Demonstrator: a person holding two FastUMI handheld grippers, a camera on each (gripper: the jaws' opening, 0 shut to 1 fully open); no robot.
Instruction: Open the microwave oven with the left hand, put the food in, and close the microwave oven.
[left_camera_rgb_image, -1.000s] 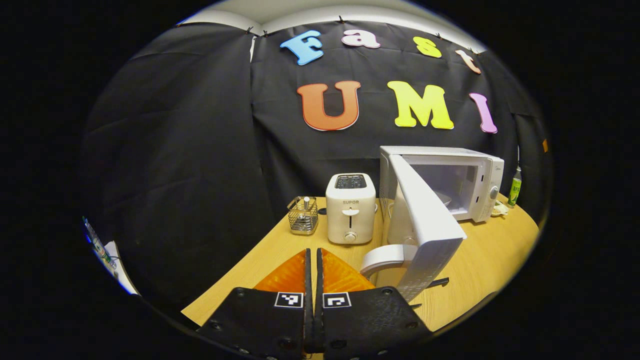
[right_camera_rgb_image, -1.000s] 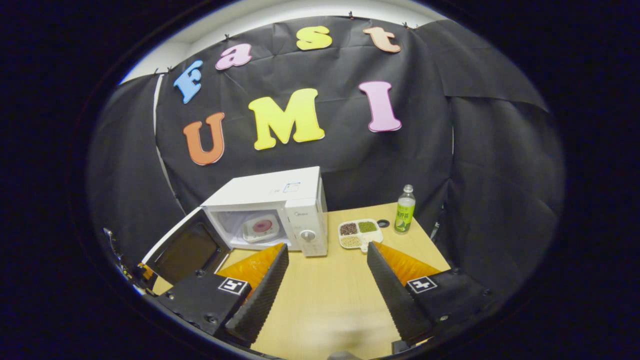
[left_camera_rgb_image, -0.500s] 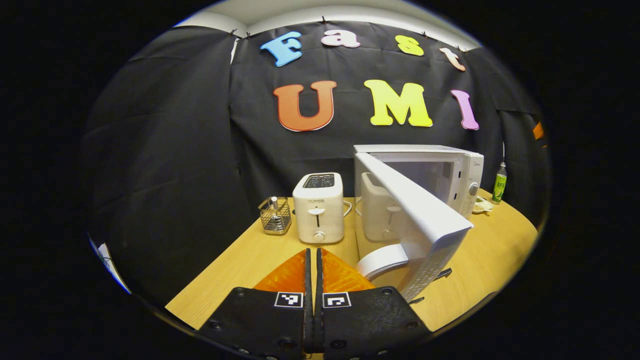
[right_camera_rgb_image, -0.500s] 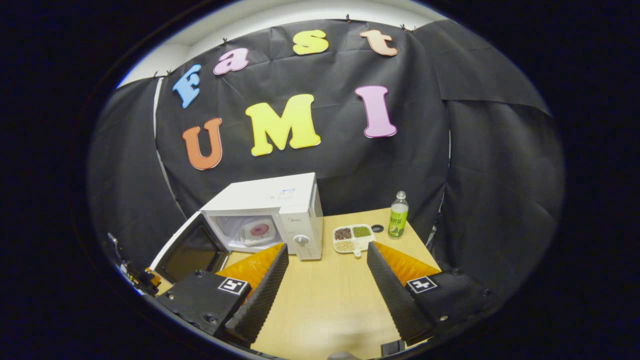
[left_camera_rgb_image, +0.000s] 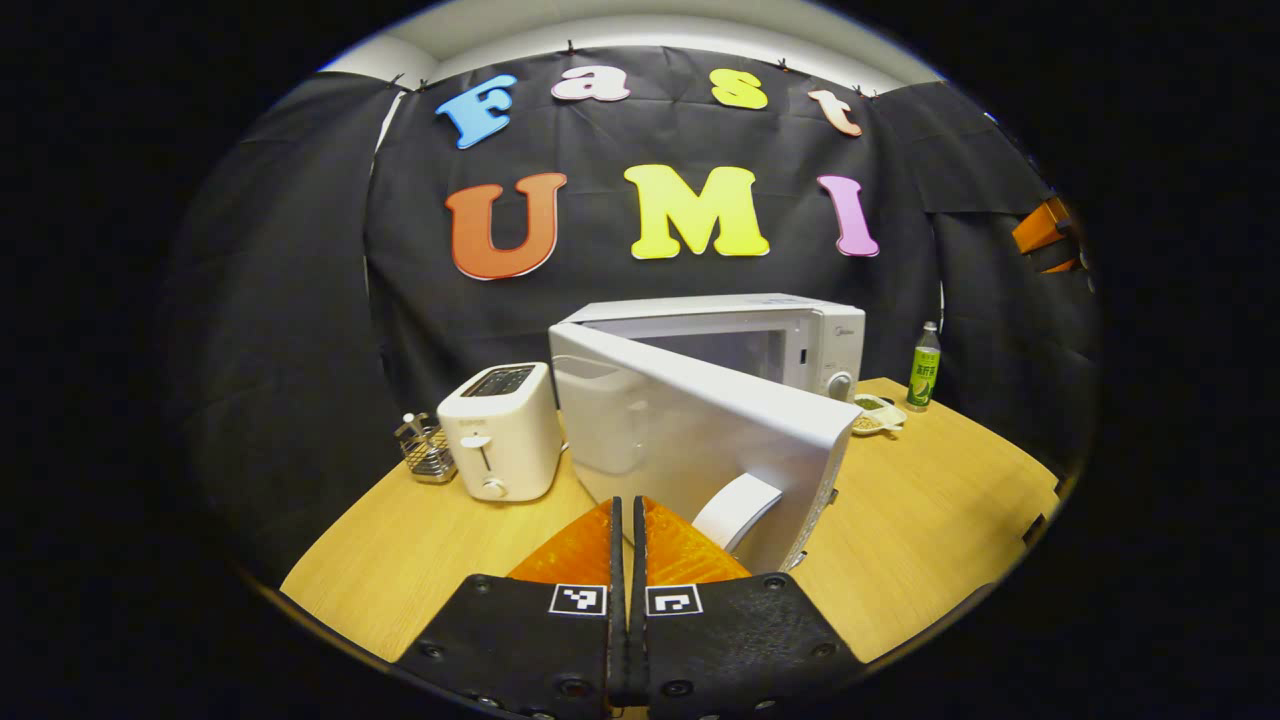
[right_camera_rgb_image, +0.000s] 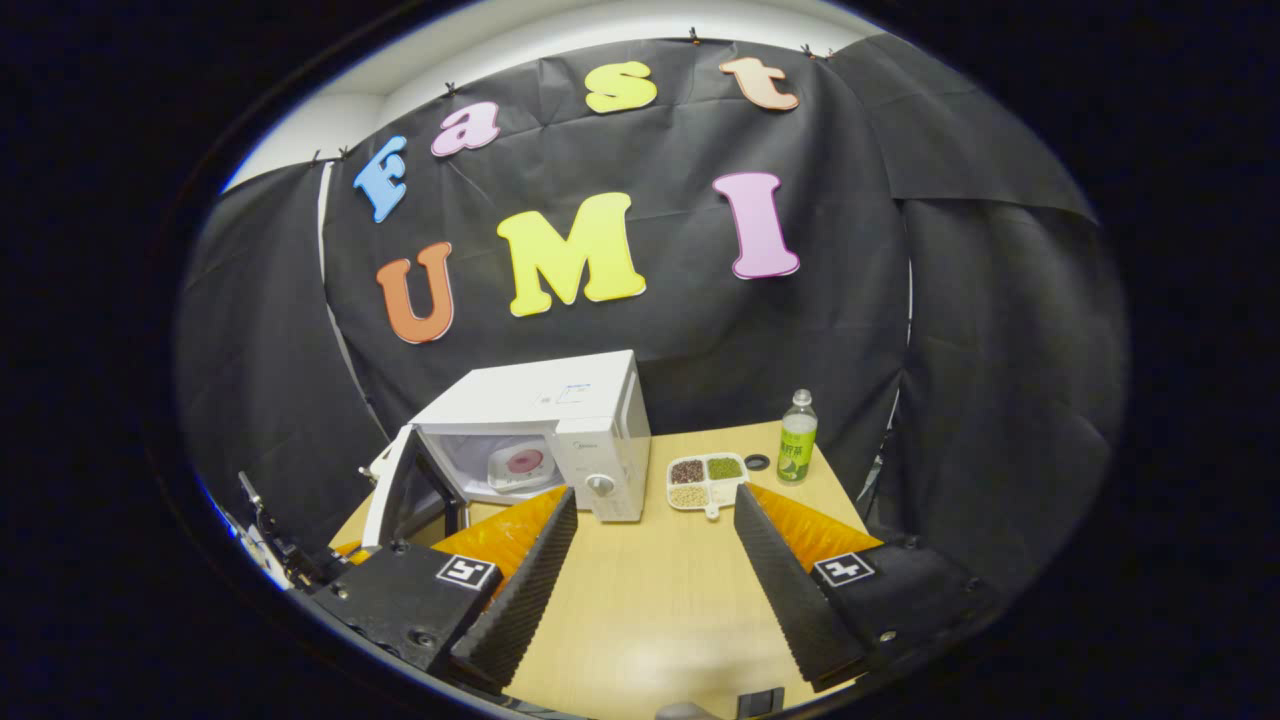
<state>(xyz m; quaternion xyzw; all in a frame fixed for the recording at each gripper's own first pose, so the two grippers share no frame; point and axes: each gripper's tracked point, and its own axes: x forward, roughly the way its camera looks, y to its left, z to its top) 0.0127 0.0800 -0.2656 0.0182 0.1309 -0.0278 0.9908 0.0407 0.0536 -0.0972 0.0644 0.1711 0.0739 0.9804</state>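
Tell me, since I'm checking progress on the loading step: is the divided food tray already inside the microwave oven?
No: in the right gripper view the food tray sits on the table right of the microwave oven.

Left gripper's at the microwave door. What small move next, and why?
Probably push the door closed with the left gripper: a dish already sits inside the microwave, the door stands ajar, and the shut gripper is beside its handle.
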